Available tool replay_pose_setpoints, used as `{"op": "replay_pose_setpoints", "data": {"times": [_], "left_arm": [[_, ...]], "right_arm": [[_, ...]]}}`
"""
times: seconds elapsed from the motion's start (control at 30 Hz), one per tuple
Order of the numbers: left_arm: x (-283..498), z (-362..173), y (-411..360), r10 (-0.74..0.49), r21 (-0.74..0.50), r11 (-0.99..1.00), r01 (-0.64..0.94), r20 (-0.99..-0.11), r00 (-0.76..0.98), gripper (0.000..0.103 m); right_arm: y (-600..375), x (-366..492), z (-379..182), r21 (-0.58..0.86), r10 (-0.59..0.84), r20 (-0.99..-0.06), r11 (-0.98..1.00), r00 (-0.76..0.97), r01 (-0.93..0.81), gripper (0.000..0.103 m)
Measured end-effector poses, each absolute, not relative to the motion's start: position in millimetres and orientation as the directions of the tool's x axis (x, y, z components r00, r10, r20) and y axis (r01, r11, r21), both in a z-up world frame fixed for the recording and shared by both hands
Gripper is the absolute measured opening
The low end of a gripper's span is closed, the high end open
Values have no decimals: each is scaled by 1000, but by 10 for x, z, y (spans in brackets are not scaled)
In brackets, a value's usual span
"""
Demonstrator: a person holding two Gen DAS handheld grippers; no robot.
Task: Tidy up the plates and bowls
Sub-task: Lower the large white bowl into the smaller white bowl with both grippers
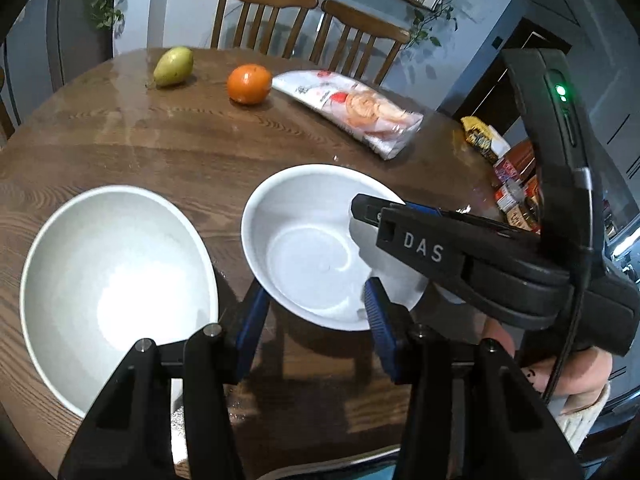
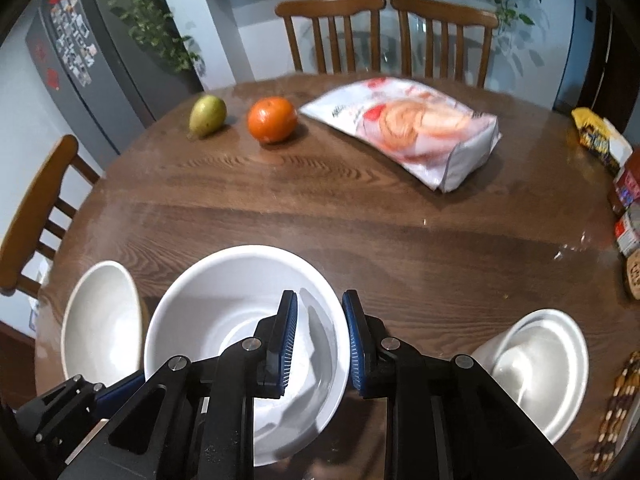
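Note:
A white bowl [image 1: 312,248] is held above the wooden table [image 1: 168,148]. My right gripper [image 2: 320,340] is shut on its right rim, one finger inside and one outside; the bowl shows in the right wrist view [image 2: 224,320]. The right gripper also shows in the left wrist view [image 1: 400,224]. A larger white bowl [image 1: 116,288] sits on the table to the left, also seen in the right wrist view [image 2: 100,320]. My left gripper [image 1: 316,312] is open and empty, its fingers just under the held bowl's near edge. A third white bowl [image 2: 540,364] sits at the right.
A pear [image 1: 174,66], an orange [image 1: 248,83] and a snack bag [image 1: 352,108] lie at the table's far side. Packets and jars [image 1: 508,176] crowd the right edge. Two wooden chairs [image 1: 304,20] stand behind, another chair [image 2: 36,208] at the left.

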State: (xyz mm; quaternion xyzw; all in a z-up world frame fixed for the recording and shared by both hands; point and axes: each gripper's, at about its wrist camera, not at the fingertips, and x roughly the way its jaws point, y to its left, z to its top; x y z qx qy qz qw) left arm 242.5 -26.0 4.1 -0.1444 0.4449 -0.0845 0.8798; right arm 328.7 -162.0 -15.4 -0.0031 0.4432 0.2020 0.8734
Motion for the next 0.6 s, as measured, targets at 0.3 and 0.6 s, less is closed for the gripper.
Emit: {"op": "replay_pose_setpoints", "data": {"times": [0.3,0.6], "left_arm": [[2196,389,-189,-220,-276,961,24,-707,673,50],[1973,497,89,-115,-221,973,-58,-691,713,50]], "right_arm": [[-1501,2994,205,144,386,-699,901,603,-410,26],[-1221,2740,361,151,477,-630,849,613,-506,27]]}}
